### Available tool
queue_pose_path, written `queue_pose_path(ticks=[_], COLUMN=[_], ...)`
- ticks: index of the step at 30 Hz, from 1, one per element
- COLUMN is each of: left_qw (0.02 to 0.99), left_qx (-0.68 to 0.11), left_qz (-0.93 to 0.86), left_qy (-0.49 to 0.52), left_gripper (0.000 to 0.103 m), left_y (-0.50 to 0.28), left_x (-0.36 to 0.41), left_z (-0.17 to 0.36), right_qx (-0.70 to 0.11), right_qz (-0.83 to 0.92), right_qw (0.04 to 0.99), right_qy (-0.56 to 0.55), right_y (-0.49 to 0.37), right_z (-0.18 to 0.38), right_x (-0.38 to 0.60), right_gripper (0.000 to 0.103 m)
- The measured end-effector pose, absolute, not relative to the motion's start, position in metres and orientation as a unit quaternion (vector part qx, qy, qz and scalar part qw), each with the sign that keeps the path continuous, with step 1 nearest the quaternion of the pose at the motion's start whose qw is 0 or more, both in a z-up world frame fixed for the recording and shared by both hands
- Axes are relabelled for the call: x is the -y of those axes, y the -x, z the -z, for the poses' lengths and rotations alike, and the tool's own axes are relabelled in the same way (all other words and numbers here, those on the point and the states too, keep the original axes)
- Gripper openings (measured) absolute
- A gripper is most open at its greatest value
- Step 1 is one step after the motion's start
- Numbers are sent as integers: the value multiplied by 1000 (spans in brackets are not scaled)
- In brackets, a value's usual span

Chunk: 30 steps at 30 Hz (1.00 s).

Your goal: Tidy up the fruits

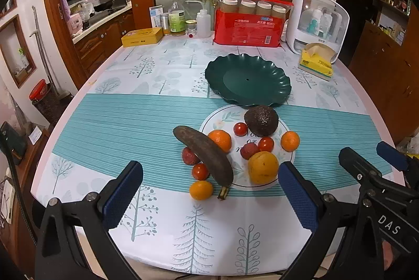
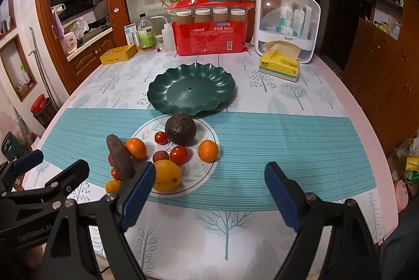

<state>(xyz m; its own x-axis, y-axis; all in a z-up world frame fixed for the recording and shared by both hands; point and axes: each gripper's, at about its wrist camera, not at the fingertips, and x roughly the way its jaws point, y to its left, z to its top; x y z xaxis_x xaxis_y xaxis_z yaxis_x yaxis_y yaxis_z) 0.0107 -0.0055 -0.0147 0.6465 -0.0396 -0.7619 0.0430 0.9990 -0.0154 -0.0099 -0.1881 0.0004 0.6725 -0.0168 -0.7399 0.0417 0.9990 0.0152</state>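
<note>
Left tool (image 1: 209,197) wide open, holding nothing, right tool (image 2: 209,192) wide open, empty, both hovering above worktop (image 1: 157,122) short of banana (image 1: 207,154).

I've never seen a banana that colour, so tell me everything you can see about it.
The banana is overripe, its skin dull brown almost all over, with a cut, paler stub at the near end. It lies slanted across the left rim of the white plate, far end raised, leaning on an orange. A lychee and a cherry tomato sit close against its left side. Neither gripper touches it.
</note>
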Motion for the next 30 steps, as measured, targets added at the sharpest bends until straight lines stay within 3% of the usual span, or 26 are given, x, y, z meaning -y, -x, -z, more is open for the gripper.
queue_pose_path(ticks=[30], left_qw=[911], left_qx=[-413], left_qz=[0], left_qy=[5], left_gripper=[102], left_y=[-21], left_x=[-10], left_z=[0], right_qx=[-384], right_qz=[7], right_qw=[923], right_qy=[-5], right_y=[2], right_z=[-11], right_x=[192], right_gripper=[86])
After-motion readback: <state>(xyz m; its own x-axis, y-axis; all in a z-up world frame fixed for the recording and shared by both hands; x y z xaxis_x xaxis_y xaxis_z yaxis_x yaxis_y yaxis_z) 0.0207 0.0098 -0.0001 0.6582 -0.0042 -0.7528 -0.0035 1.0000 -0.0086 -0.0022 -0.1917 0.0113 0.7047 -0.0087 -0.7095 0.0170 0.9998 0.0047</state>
